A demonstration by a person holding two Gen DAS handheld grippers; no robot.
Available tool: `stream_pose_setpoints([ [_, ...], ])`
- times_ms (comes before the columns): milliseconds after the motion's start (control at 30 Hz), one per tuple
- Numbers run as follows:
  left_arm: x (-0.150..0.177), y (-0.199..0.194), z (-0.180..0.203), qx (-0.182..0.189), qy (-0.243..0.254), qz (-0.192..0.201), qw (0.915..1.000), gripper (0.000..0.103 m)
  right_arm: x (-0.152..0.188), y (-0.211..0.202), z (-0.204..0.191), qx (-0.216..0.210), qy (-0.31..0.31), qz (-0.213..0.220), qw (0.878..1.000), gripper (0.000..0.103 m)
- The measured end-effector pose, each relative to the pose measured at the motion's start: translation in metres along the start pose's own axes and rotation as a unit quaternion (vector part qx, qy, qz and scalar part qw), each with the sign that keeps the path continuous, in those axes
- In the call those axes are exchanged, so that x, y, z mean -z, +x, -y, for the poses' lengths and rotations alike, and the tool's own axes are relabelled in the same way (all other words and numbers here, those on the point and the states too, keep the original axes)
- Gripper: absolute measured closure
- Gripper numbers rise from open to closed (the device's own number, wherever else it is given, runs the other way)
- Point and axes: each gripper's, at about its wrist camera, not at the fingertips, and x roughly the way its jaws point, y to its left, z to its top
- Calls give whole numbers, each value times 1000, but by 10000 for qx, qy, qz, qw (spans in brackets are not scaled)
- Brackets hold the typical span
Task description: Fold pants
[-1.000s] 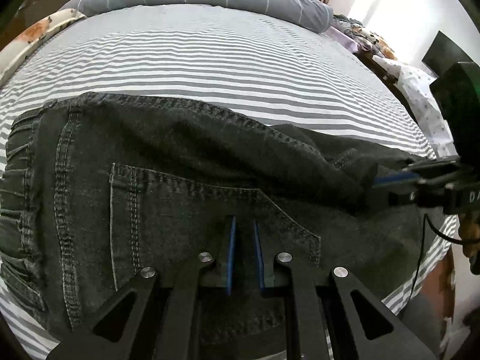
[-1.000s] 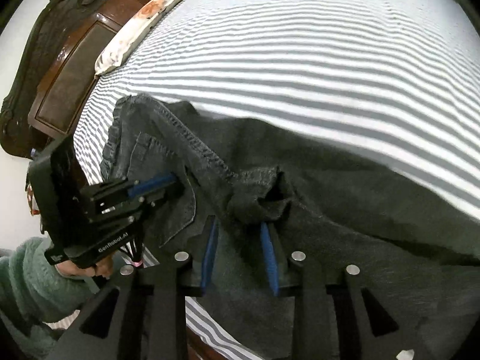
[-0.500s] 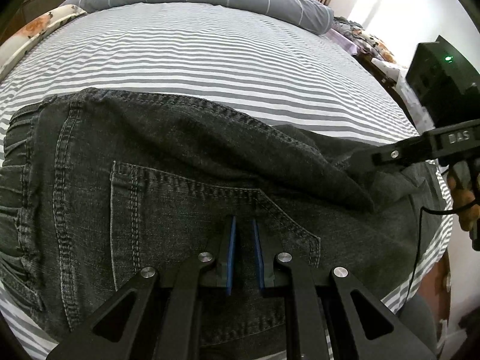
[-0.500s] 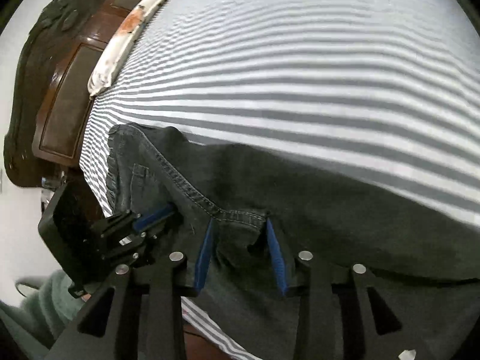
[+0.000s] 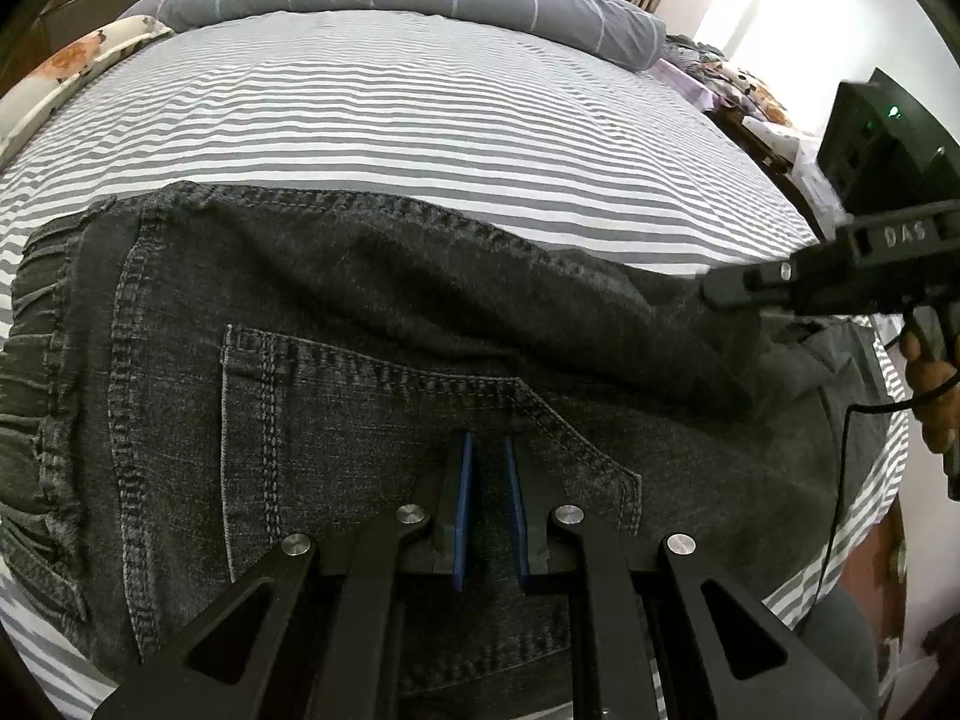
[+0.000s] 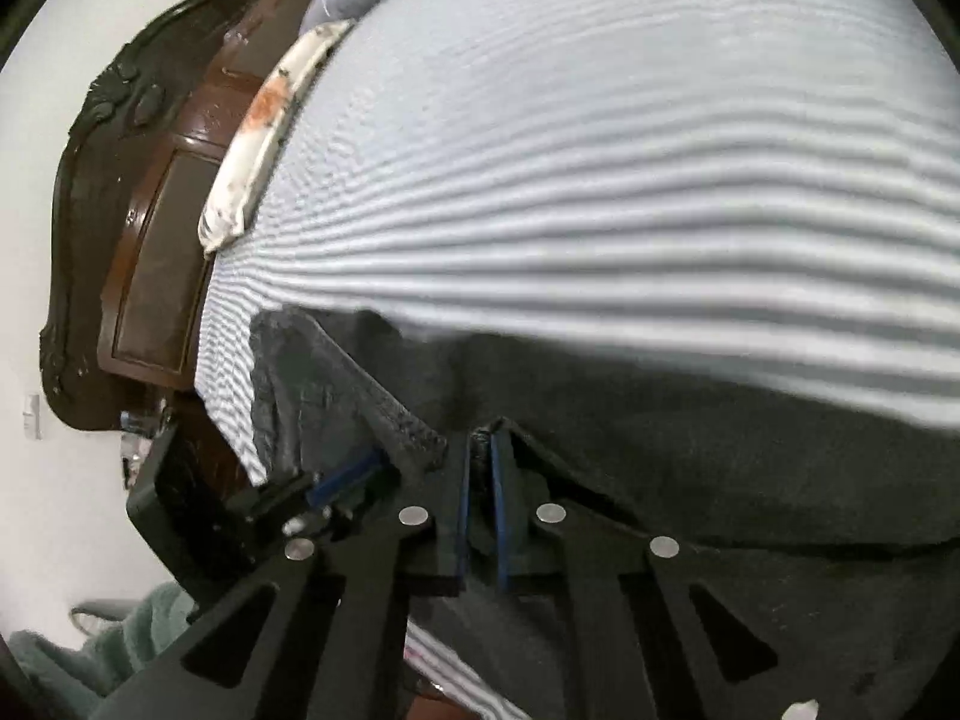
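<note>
From the left wrist, the pants [image 5: 372,396], dark denim, lie spread along the near edge of the bed [image 5: 420,114], back pocket up and waistband toward the bed's left side. The left tool [image 5: 487,450] sits over the pocket with its jaws narrow; whether its pads pinch the denim cannot be told from here.

From the right wrist, the right tool [image 6: 480,450] has its jaws pressed together on a raised bunch of denim, near the bed's front edge. For a clean fold, I would judge the pinch should take every layer of that bunch, then lift both tools evenly so the fabric stays taut.
</note>
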Motion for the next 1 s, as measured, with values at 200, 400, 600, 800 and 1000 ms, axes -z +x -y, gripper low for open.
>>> stream_pose_setpoints([
  [200,0,-16,-5,-113,-138,182,9997,89,-34,-27,-4,42,66,784,9969,97],
  [400,6,-22,-14,-348,-45,147,9993,89,-69,-10,5,380,122,938,9948,98],
  [600,11,-19,-27,-385,-106,80,9992,89,-88,35,23,1042,91,711,9920,98],
  [800,6,-14,-39,-251,-257,-22,9994,89,-81,43,26,1214,166,886,9885,90],
  [1000,1,-15,-32,-439,-149,-115,9989,89,-53,-12,18,938,361,1516,9833,70],
])
